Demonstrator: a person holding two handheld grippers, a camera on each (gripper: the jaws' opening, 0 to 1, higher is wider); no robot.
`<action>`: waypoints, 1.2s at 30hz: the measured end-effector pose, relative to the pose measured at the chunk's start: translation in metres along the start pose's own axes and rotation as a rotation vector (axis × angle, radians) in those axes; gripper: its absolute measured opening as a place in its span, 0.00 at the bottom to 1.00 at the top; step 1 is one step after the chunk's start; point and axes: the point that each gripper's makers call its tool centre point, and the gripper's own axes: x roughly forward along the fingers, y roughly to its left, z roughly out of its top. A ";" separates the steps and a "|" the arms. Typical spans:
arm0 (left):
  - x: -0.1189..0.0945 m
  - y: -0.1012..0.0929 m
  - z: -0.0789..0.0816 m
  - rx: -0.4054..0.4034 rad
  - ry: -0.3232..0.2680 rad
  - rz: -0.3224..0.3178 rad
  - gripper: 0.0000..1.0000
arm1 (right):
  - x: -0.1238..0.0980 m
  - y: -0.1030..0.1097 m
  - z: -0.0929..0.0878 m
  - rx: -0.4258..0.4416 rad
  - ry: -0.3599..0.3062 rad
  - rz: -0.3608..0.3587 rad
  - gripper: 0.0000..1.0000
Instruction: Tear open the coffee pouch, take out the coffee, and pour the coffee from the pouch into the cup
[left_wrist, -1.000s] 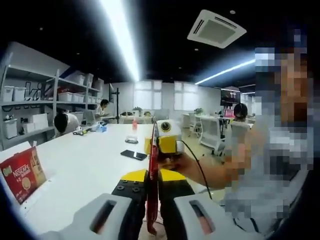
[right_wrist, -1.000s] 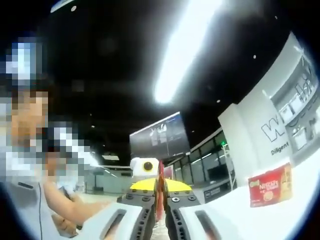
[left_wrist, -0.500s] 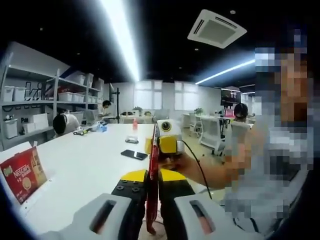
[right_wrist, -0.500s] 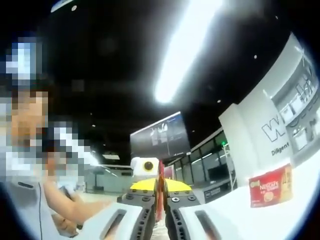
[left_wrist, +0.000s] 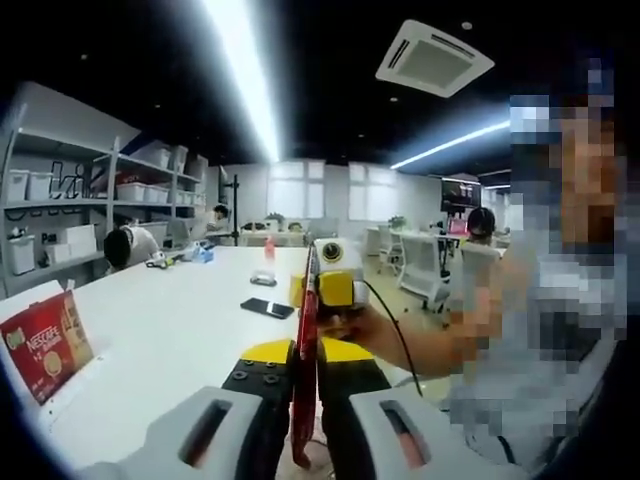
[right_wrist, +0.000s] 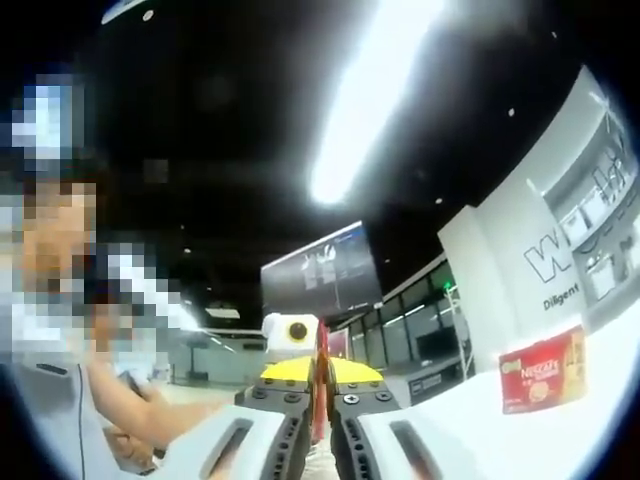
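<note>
My left claw (left_wrist: 305, 400) is raised in front of me, jaws pressed together on the red coffee pouch (left_wrist: 306, 340), which stands edge-on between them. My right claw (left_wrist: 330, 285) faces it from the far side, gripping the same pouch higher up; its yellow body sits just past my left jaws. My right hand (left_wrist: 385, 335) wraps the handle behind it, forearm running off to the right toward my body. In the right gripper view, right claw (right_wrist: 320, 405) jaws are closed on the pouch (right_wrist: 321, 385) edge, tilted upward. The left claw (right_wrist: 290, 345) meets it head-on, with my left hand (right_wrist: 140, 440) and forearm low left.
</note>
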 end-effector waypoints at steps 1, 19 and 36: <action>-0.001 0.000 0.000 0.000 0.002 0.002 0.12 | 0.000 0.000 0.000 0.000 0.000 0.000 0.06; -0.003 0.004 0.005 0.011 -0.013 0.010 0.12 | 0.004 -0.001 0.004 -0.015 0.005 0.002 0.05; -0.003 0.004 0.006 0.013 -0.013 0.013 0.12 | 0.006 0.000 0.004 -0.017 0.007 0.007 0.05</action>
